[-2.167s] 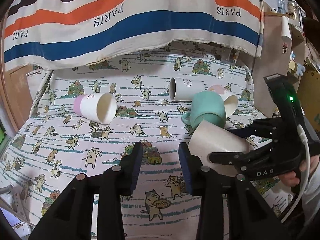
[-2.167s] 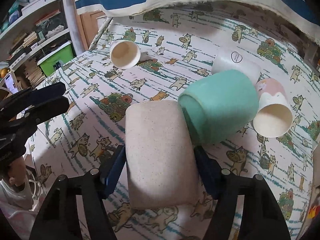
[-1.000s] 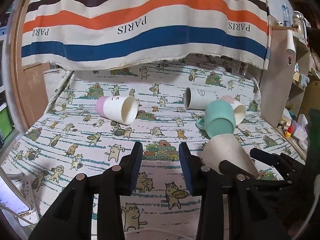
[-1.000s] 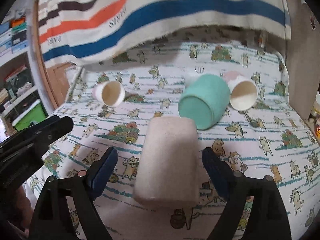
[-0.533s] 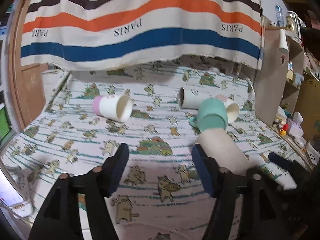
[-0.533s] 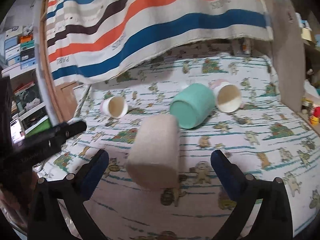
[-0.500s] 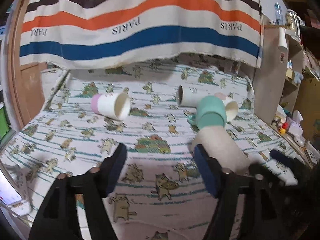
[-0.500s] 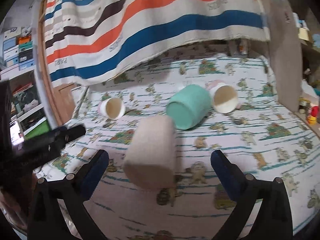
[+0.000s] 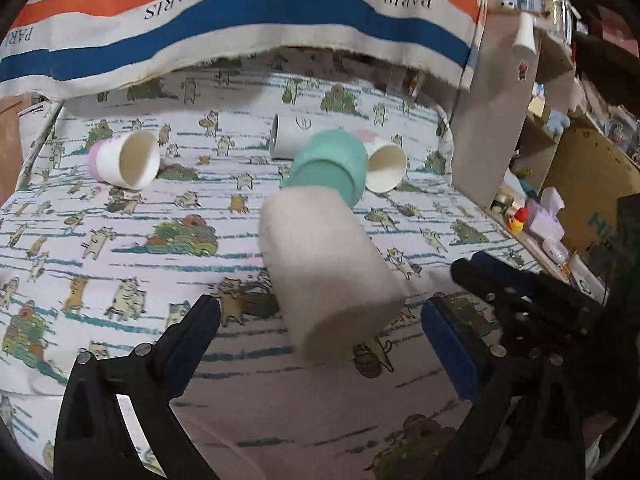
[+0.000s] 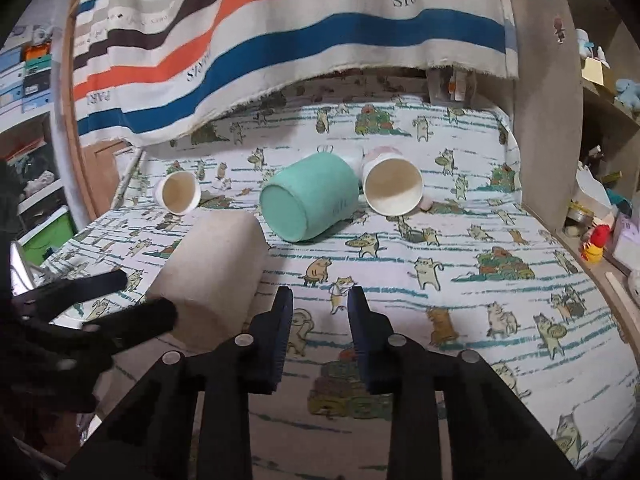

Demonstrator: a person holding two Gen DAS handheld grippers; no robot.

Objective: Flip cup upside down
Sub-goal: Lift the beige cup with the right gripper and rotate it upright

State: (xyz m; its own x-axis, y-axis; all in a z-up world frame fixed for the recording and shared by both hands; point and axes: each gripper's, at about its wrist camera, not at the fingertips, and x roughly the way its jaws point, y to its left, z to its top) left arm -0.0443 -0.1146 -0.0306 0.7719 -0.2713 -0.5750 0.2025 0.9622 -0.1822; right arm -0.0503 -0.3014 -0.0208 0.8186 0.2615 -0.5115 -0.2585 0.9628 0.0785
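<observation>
A beige speckled cup lies on its side on the cat-print cloth, its flat base towards me. My left gripper is wide open, one finger on each side of the cup, touching neither. In the right wrist view the same cup lies at the left with the left gripper's black fingers around its near end. My right gripper is to the right of the cup, its jaws nearly closed and holding nothing.
A teal mug lies on its side behind the beige cup. A white-and-pink cup lies to its right, another at the far left, and a white cup behind. A striped cloth hangs at the back. Shelves stand at the right.
My right gripper has let go of the beige cup, moved right and narrowed. My left gripper has opened wide and moved in around the cup, which stays on its side.
</observation>
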